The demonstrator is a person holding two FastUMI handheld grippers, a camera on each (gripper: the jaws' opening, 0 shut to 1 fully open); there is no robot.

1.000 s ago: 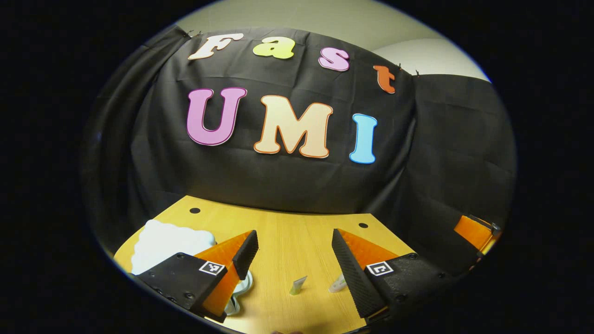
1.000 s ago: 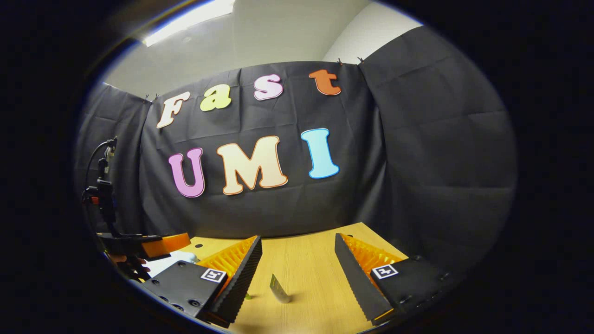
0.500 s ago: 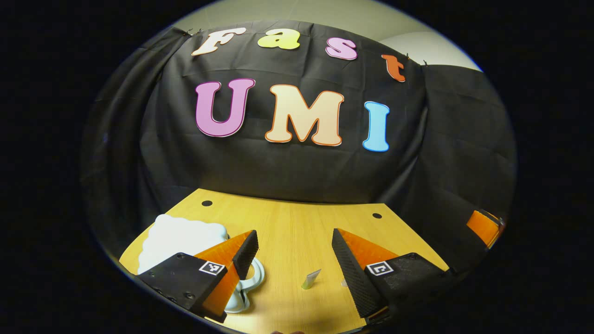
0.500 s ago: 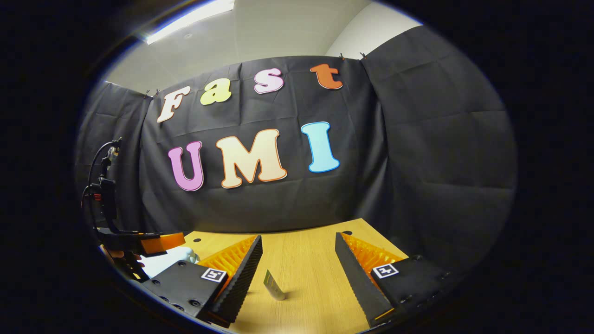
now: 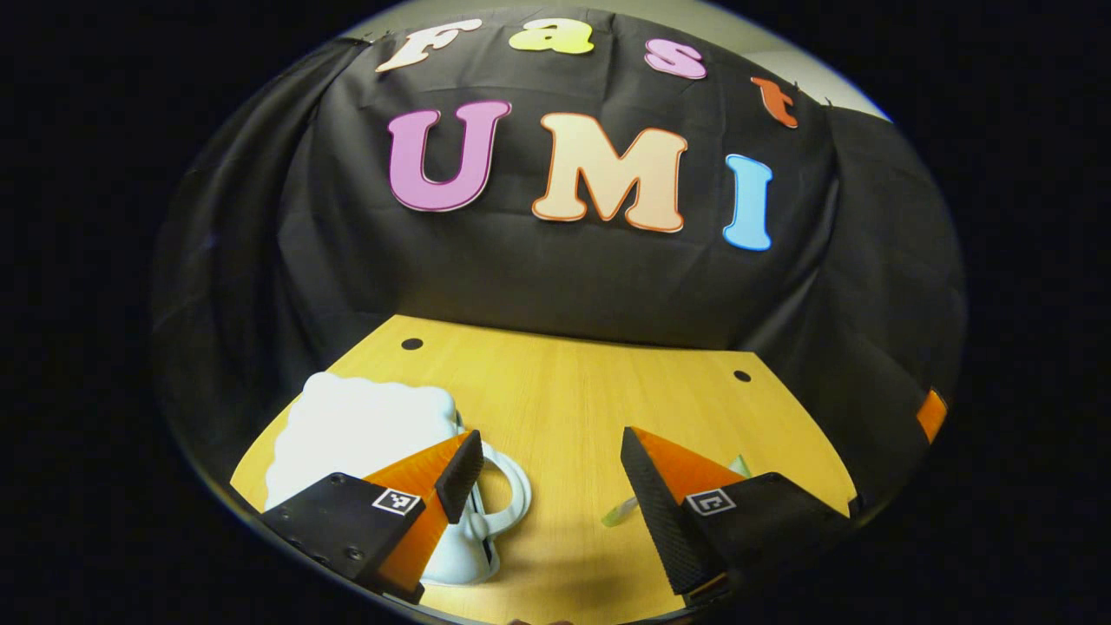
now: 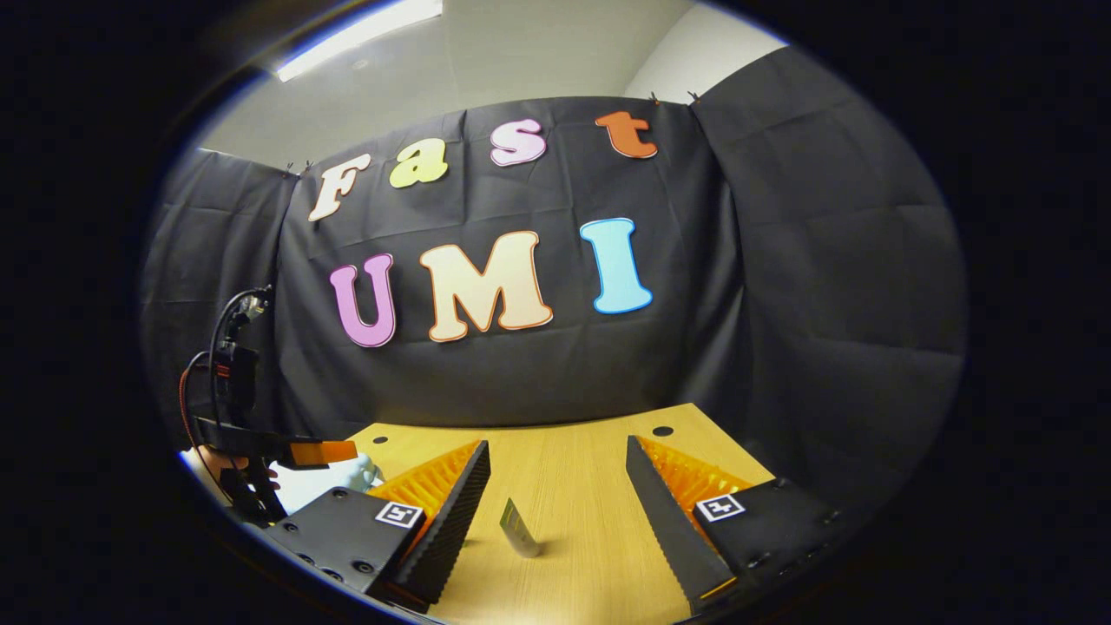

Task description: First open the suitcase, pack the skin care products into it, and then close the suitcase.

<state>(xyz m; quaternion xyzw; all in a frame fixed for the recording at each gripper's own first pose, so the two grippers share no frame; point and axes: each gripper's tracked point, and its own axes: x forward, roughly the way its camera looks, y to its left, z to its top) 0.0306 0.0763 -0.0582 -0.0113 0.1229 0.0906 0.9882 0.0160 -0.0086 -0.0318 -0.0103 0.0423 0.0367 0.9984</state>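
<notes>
The white cloud-shaped suitcase lies shut on the wooden table, its looped handle beside my left finger. My left gripper hovers open and holds nothing. A small pale-green tube pokes out from behind the other finger, and a second bit of tube shows past it. In the right gripper view, my right gripper is open and holds nothing above the table, with a small upright tube between its fingers farther off. The suitcase is partly hidden at the left.
The left gripper with its cable hangs at the left of the right gripper view. A corner of the right gripper shows at the far right of the left gripper view. Black cloth walls close the table's far side.
My left gripper has tipped downward and come closer to the suitcase, whose handle now sits by its left finger. The right gripper has barely shifted.
</notes>
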